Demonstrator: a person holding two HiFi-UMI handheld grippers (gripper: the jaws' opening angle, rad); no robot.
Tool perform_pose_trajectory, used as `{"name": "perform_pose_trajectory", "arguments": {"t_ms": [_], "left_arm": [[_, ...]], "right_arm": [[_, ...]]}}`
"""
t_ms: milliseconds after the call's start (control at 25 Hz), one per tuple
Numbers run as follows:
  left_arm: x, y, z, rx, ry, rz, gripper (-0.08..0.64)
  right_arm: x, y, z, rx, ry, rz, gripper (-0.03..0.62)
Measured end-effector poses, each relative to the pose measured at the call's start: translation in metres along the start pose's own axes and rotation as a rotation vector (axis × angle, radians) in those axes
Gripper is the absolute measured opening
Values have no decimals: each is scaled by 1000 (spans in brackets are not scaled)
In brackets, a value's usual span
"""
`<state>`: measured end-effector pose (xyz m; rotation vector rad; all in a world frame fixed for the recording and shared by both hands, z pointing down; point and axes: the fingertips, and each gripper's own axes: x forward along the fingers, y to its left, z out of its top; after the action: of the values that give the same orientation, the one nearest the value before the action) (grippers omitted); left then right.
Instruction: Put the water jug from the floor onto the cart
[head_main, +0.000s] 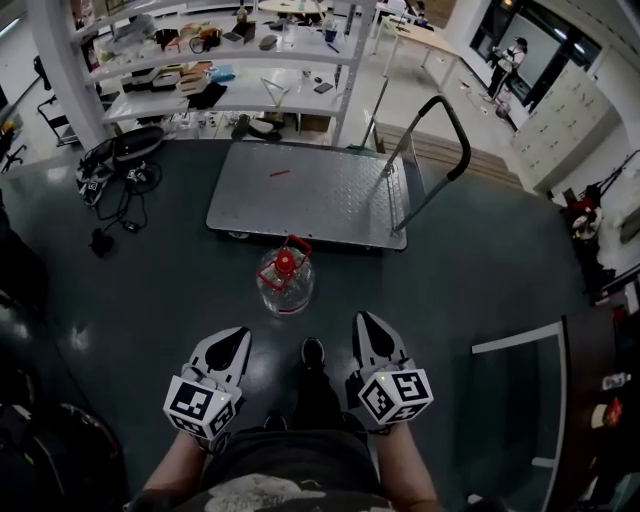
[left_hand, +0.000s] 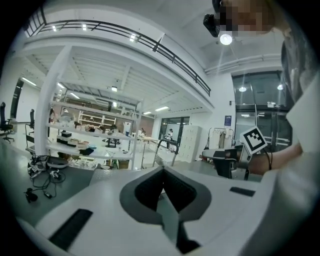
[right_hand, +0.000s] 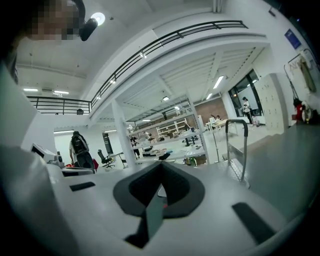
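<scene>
Left fingers (left_hand: 147, 190): meeting tip to tip, closed, with nothing lying between them
Right fingers (right_hand: 142, 186): pressing tip against tip in the same way, closed and gripping nothing
Left gripper (head_main: 238, 338): hovering above the floor at the lower left of the head view, pointing towards the cart, with the left marker cube (head_main: 203, 405) sitting at its rear by the person's forearm
Right gripper (head_main: 362, 320): hovering level with the left one at the lower right, pointing the same way, with the right marker cube (head_main: 397, 393) sitting at its rear
Water jug (head_main: 285, 280): standing upright on the floor, clear-bodied with a red cap and red carrying handle, sitting ahead of the two grippers and apart from both
Jug and cart: the jug is resting just beside the near edge of the platform, not on it; whether it is touching that edge is not showing
Cart (head_main: 330, 200): standing on the floor beyond the jug, its metal platform lying flat, with a small red object (head_main: 280, 173) lying on it
Cart handle (head_main: 455, 125): rising from the platform's right end, leaning outward
Floor (head_main: 480, 270): spreading dark and glossy, reflecting the lights
Shoe (head_main: 313, 352): poking out between the two grippers
Shelving (head_main: 290, 100): standing behind the cart, holding boxes and loose items
Cables (head_main: 115, 190): lying tangled on the floor left of the cart
</scene>
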<state>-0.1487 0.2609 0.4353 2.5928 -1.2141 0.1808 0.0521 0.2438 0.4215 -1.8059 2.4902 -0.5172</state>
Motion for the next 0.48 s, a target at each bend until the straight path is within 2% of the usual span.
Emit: {"name": "perform_pose_trajectory", "arguments": {"t_ms": [120, 360, 480], "left_arm": [[37, 23, 7, -4, 17, 40, 8], [120, 47, 14, -59, 48, 35, 7], [157, 62, 5, -63, 96, 79, 6]], "right_arm": [[46, -24, 4, 14, 10, 24, -9], [134, -79, -5, -28, 151, 54, -9], [175, -104, -15, -52, 198, 69, -9]]}}
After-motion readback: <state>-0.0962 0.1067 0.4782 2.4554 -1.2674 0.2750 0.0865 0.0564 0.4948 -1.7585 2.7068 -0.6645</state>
